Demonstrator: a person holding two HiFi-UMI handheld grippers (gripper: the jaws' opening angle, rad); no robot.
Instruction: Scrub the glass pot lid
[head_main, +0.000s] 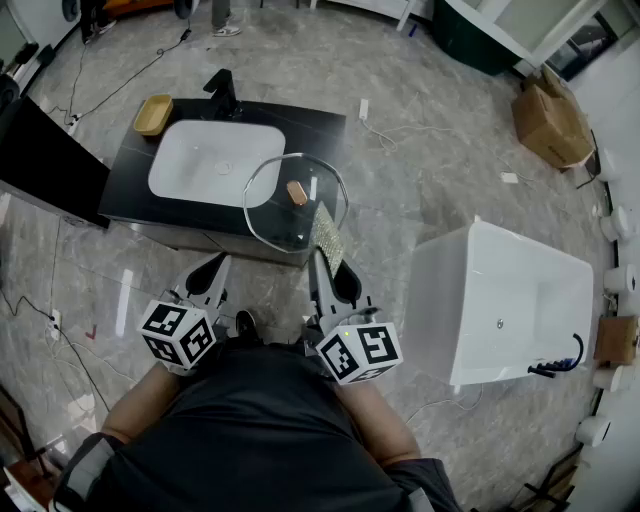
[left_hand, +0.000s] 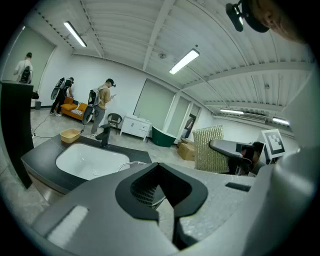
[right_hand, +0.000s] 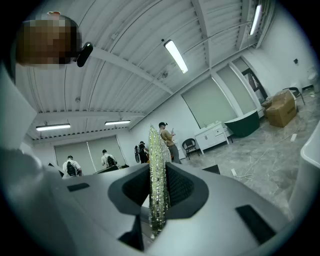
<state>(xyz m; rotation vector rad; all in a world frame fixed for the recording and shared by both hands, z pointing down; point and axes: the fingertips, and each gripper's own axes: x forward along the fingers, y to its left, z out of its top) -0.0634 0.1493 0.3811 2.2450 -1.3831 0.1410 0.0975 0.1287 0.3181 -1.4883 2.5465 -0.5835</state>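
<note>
Right now the right gripper (right_hand: 156, 190) has its jaws closed on a glittery scrub pad (right_hand: 156, 150), pinched edge-on so that the sheet stands up between them. The left gripper (left_hand: 161, 172) has its jaws together with nothing in them. In the head view both are drawn in near the person's body, on the near side of the white basin (head_main: 215, 162) and apart from it.

The glass pot lid (head_main: 270, 215) lies flat just to the right of the basin, its left rim over the basin's right lip. Its right rim seems to reach past the edge of the dark counter (head_main: 125, 190) that carries the basin, though I cannot be sure how much hangs free. The pad's far end shows over the lid's near-right rim, and I cannot tell whether the two touch.

The plain risk is a skid: nothing holds the lid down, so a one-sided push with the pad could slide it away from the basin and off the counter (glass, hard floor). A firm stroke could also fold the pad or drag it out of its thin pinch.

The lid is round, so it has no real long axis, and it faces dome up. Its small brownish handle (head_main: 297, 192) points upward, a short bar that looks to run roughly toward and away from the person.
</note>
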